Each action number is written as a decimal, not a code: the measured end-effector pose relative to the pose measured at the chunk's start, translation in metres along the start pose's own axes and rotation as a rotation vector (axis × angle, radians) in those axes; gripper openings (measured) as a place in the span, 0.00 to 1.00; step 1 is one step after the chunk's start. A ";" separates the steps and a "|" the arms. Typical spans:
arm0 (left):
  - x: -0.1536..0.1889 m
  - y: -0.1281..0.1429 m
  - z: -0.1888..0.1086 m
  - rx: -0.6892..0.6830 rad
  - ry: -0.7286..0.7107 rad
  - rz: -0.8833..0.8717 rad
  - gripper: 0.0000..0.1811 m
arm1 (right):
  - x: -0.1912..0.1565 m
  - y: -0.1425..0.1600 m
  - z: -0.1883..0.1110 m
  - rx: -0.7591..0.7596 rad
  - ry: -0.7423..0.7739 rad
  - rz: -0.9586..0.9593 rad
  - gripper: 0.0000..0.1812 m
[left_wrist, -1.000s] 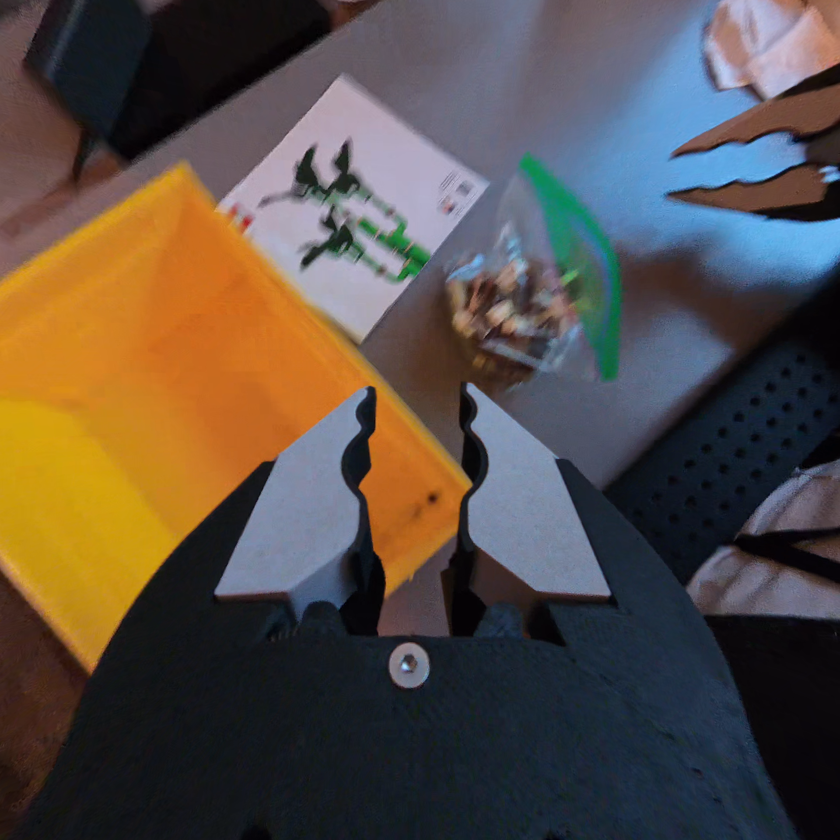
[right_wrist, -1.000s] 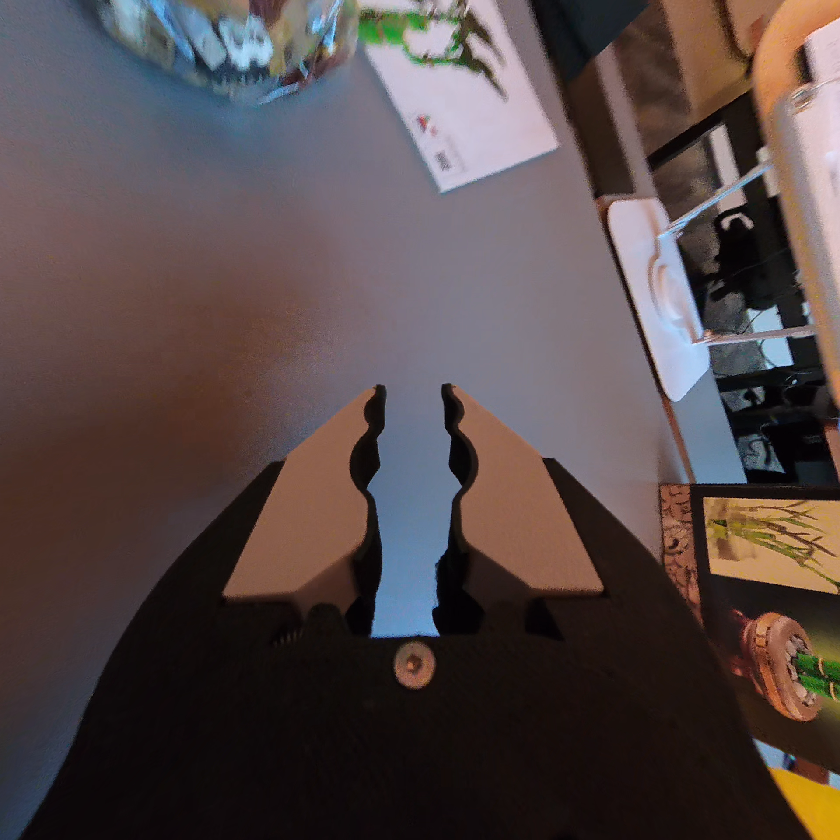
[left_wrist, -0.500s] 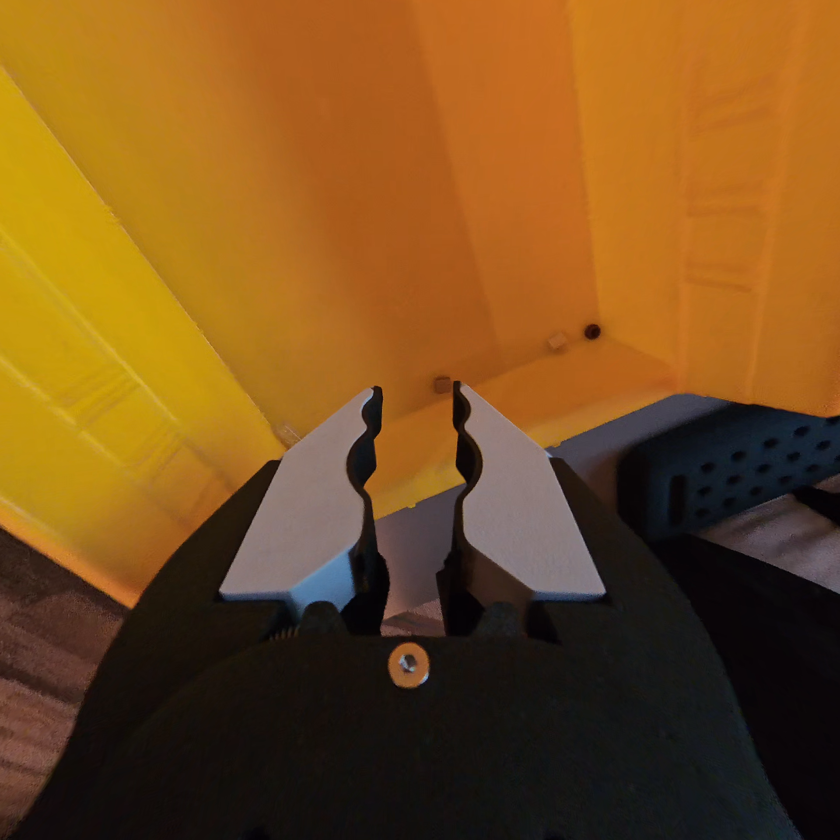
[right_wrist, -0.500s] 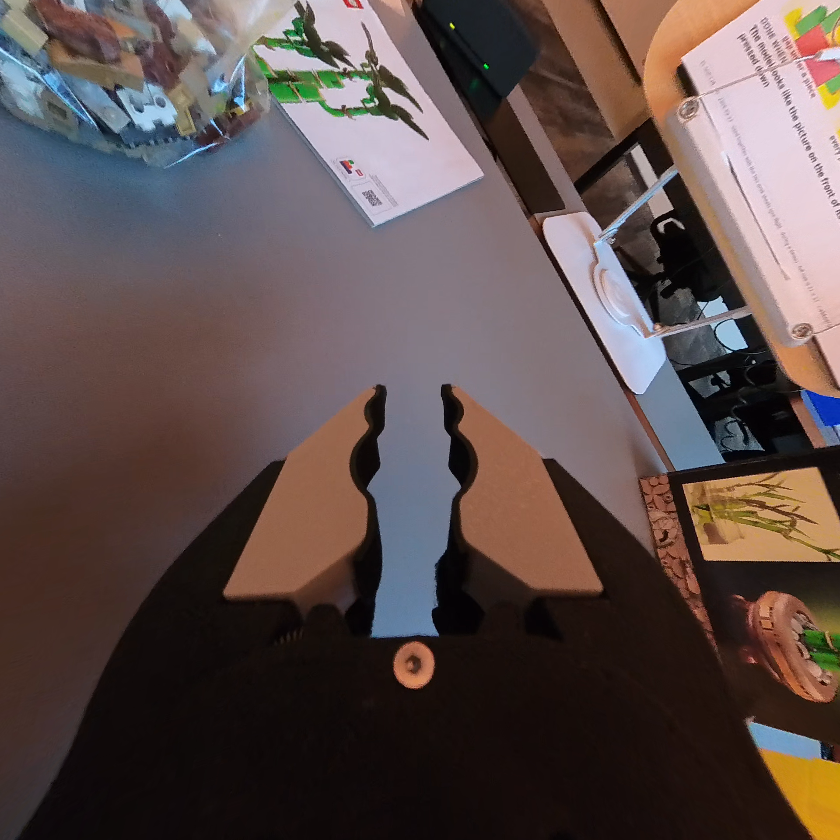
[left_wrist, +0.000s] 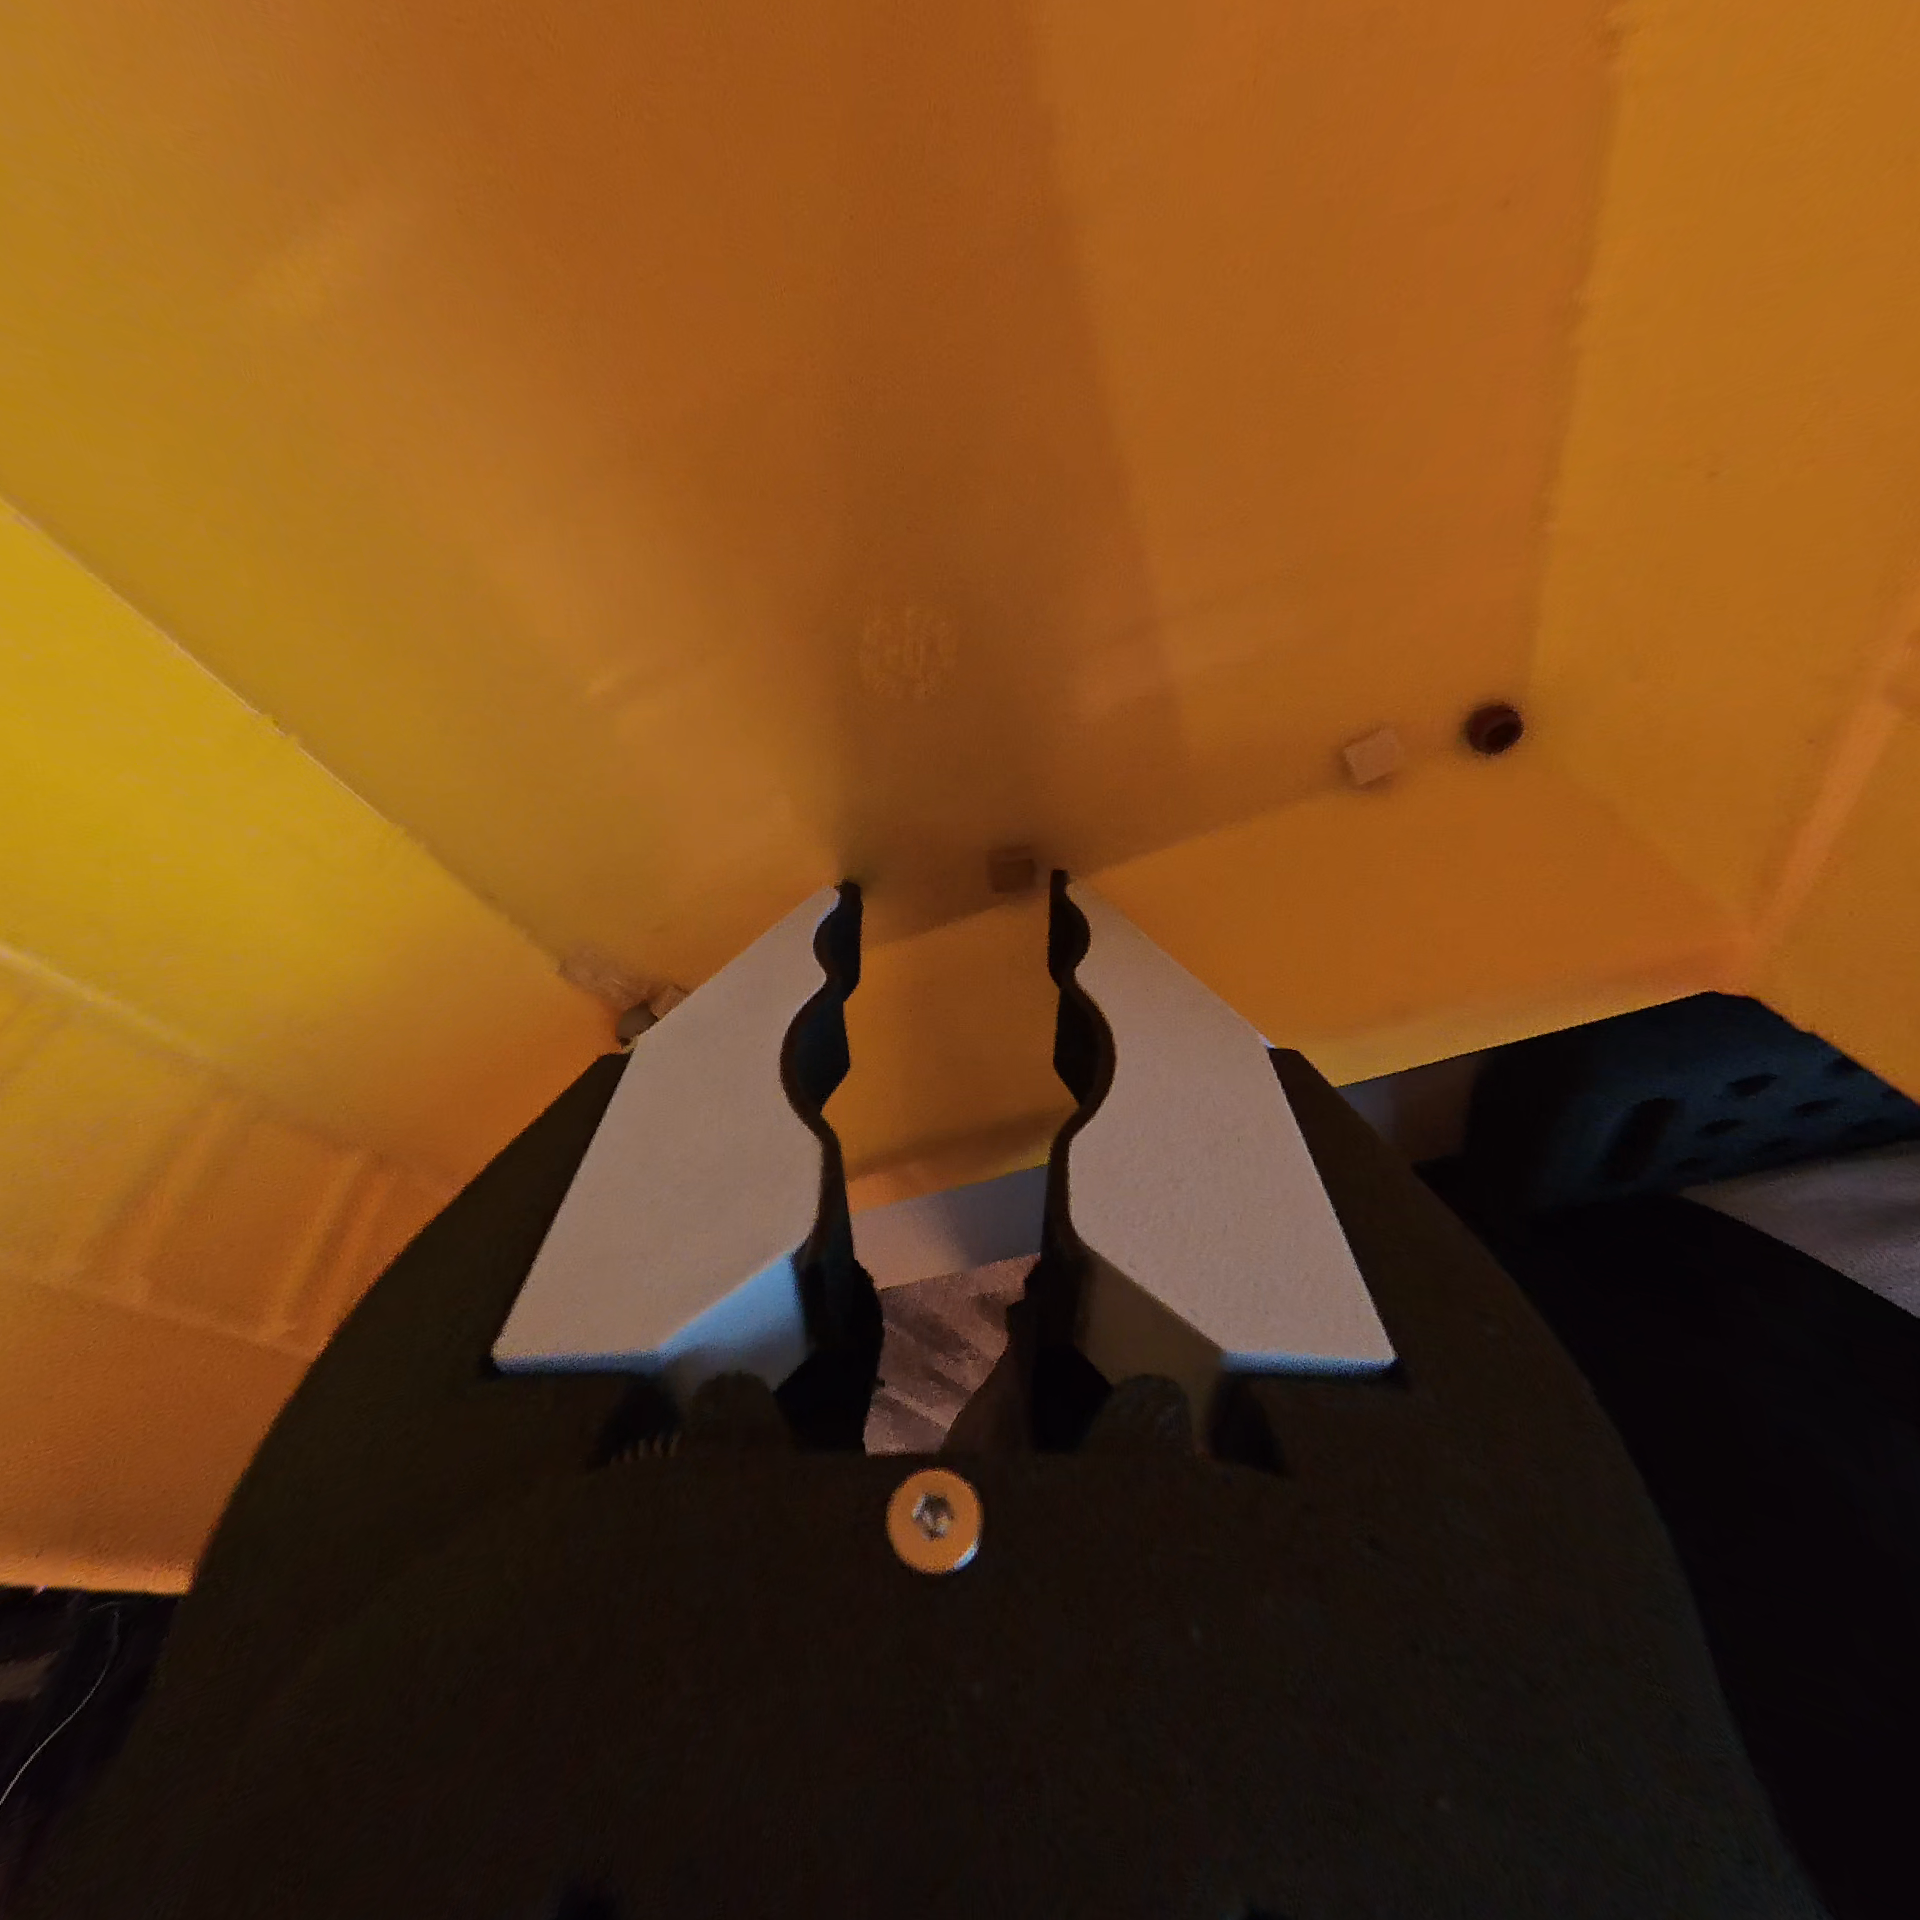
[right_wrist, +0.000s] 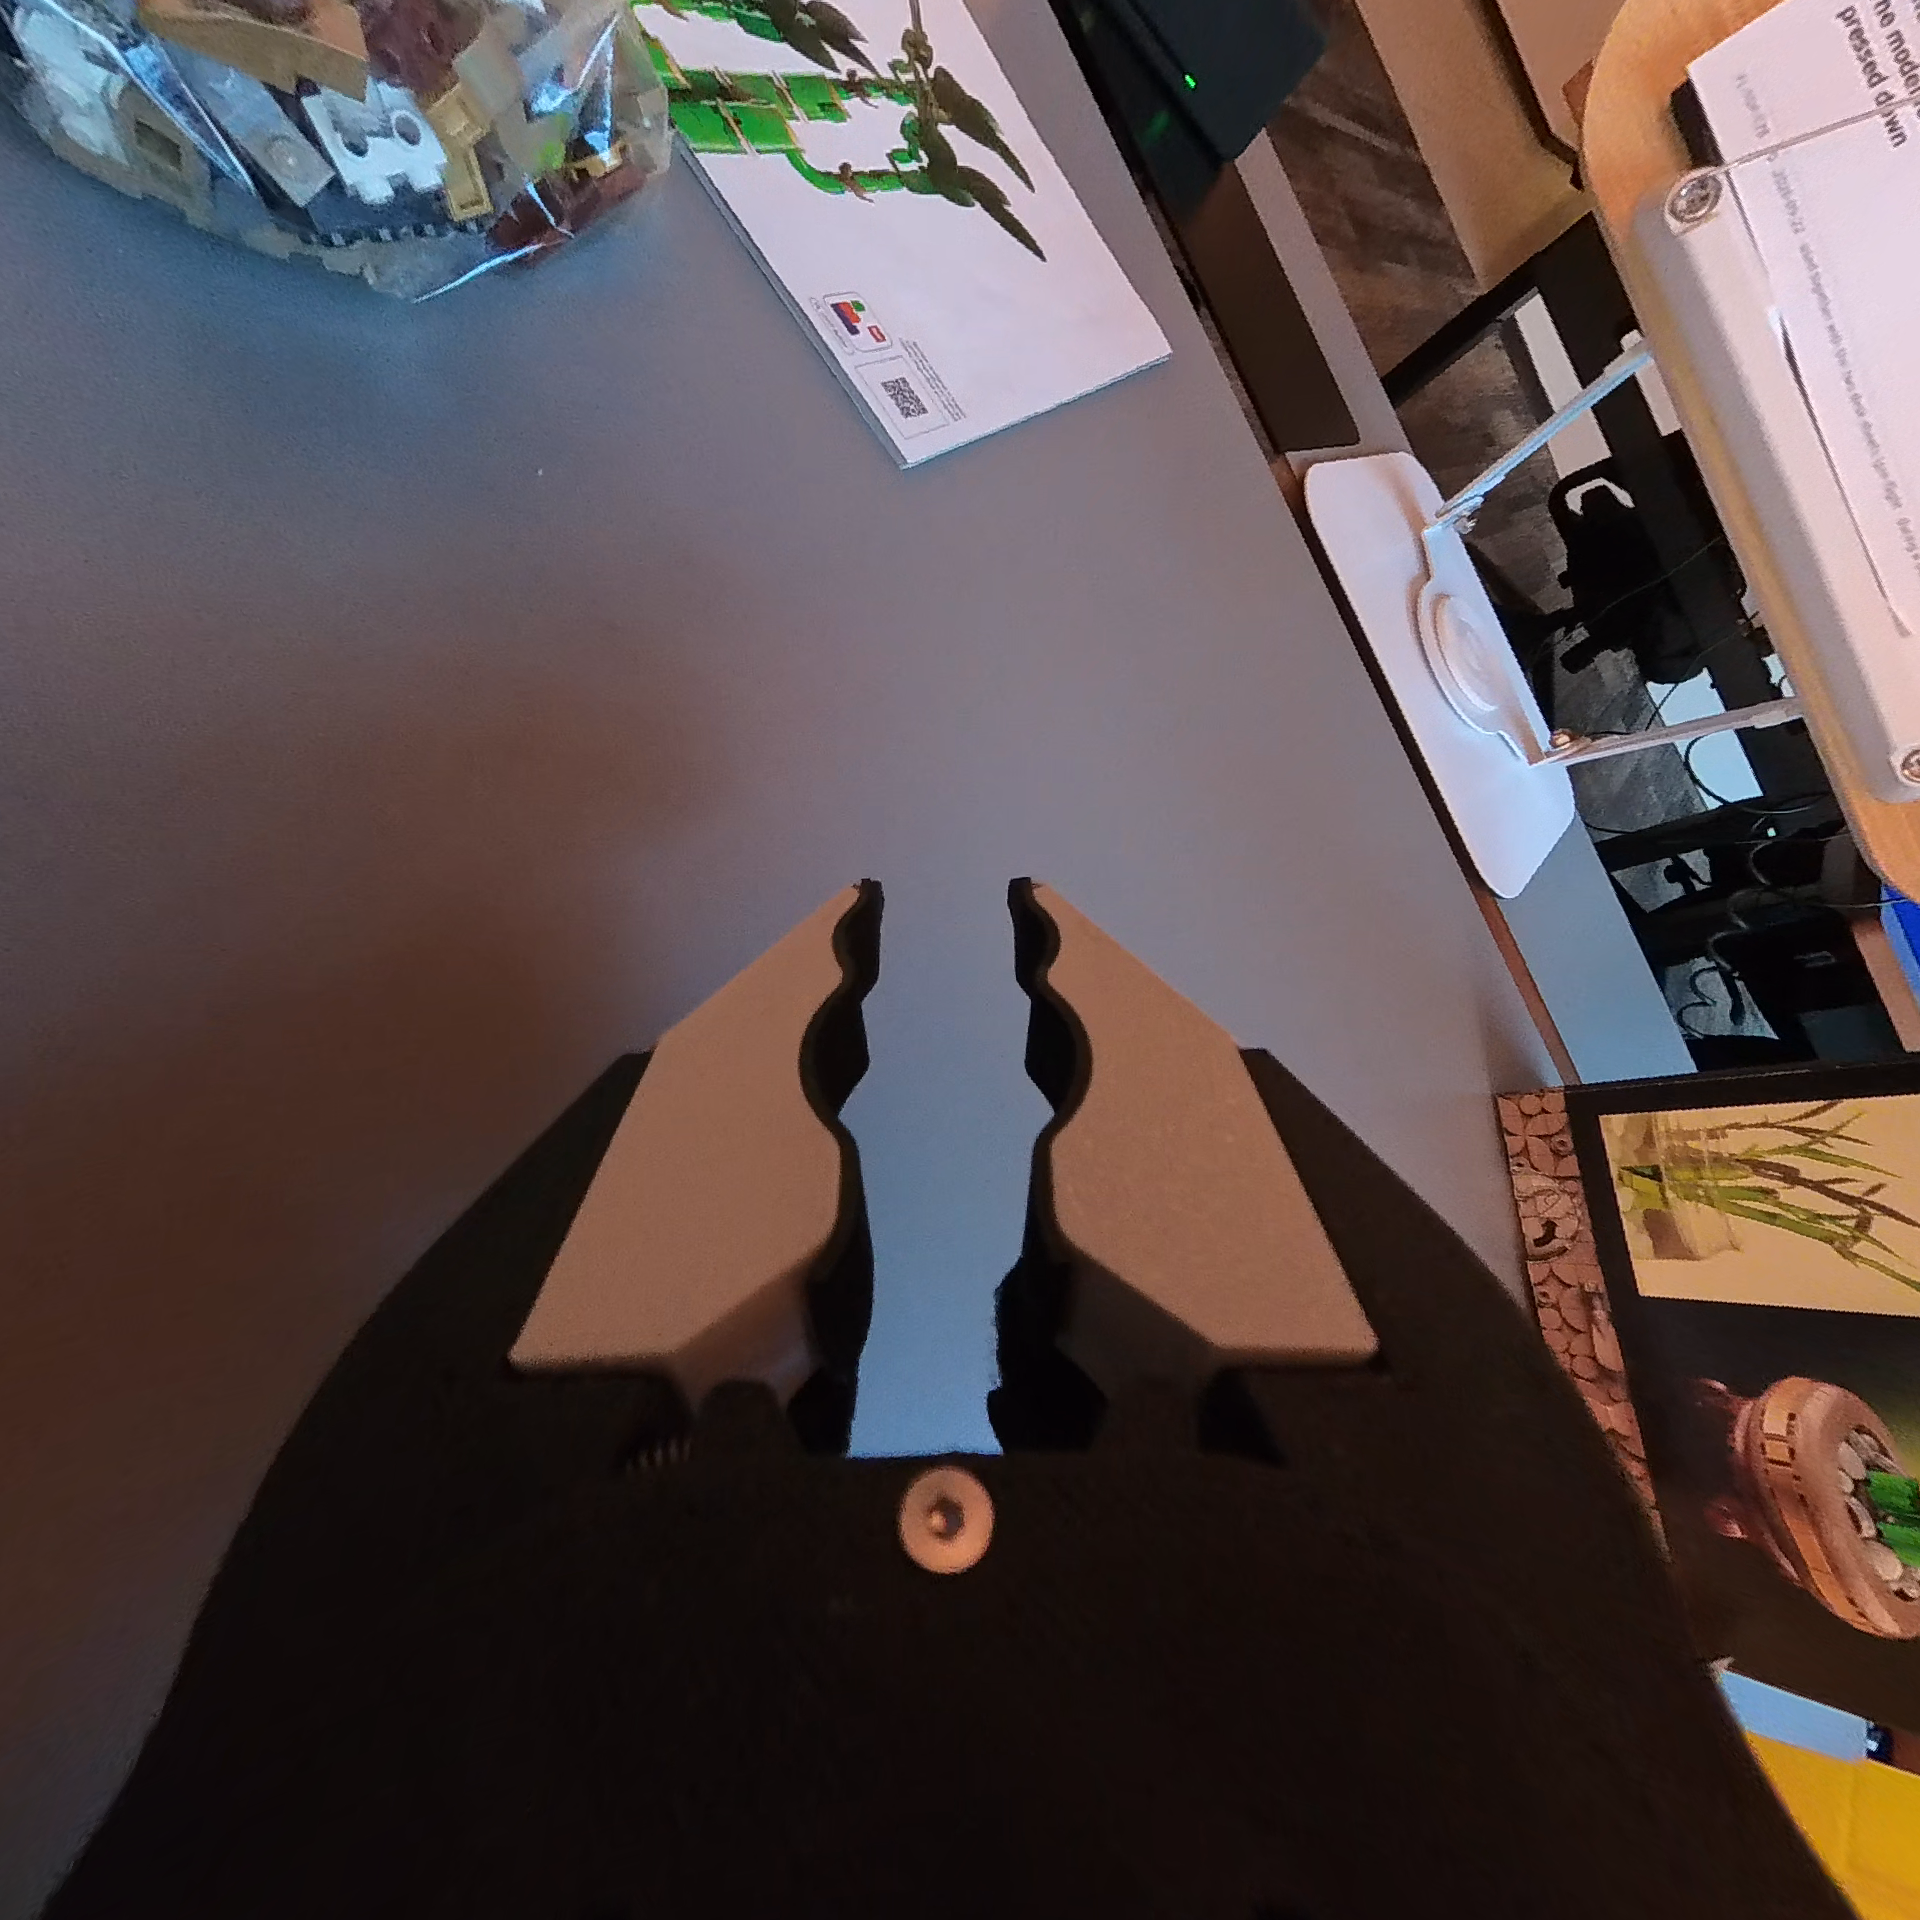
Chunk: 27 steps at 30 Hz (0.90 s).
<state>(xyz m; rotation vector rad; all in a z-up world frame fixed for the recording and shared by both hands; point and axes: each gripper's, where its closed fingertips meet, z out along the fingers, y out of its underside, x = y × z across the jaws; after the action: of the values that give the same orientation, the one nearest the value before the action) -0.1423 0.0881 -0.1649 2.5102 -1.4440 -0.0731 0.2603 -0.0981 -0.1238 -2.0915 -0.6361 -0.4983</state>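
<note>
Clearly the jaws of the left gripper (left_wrist: 951, 883) stand apart with nothing between them, and the tips reach just over the near wall of a yellow bin (left_wrist: 623, 416), which fills almost the whole left wrist view. Close beyond the right tip a small tan cube (left_wrist: 1010, 869) lies on the bin floor where it meets the near wall; whether the tip touches it I cannot tell. Further to the right on the same floor lie a pale cube (left_wrist: 1369, 756) and, beside it in the corner, a dark red round piece (left_wrist: 1493, 727). At the left corner, partly hidden behind the left finger, some pale small pieces (left_wrist: 636, 1013) are seen. Under the bin a strip of the grey desk (left_wrist: 935, 1216) shows, and to the right of it a black perforated part (left_wrist: 1683, 1101). The jaws of the right gripper (right_wrist: 945, 885) are also released and empty, and they hang over a bare part of the desk (right_wrist: 520, 727), well apart from everything. Far ahead to the left lies a clear bag of building bricks (right_wrist: 332, 135), and just beside it a white booklet (right_wrist: 914, 239) with a green plant printed on it. At the desk edge on the right stands a white stand base (right_wrist: 1455, 665), and nearer, a dark box with a plant picture (right_wrist: 1766, 1351).
</note>
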 end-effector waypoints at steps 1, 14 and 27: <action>0.000 0.000 0.000 -0.005 -0.007 -0.002 0.19 | 0.000 0.000 0.000 -0.001 0.000 -0.003 0.14; -0.002 0.003 -0.003 0.018 -0.009 -0.044 0.03 | -0.003 0.004 0.001 -0.024 -0.018 -0.010 0.14; 0.177 -0.079 -0.165 0.859 0.477 0.454 0.03 | -0.010 -0.001 0.001 -0.017 -0.037 -0.031 0.14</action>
<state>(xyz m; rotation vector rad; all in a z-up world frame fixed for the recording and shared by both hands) 0.0417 0.0054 -0.0103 2.3522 -2.0316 1.3795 0.2521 -0.0995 -0.1287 -2.1138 -0.6889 -0.4854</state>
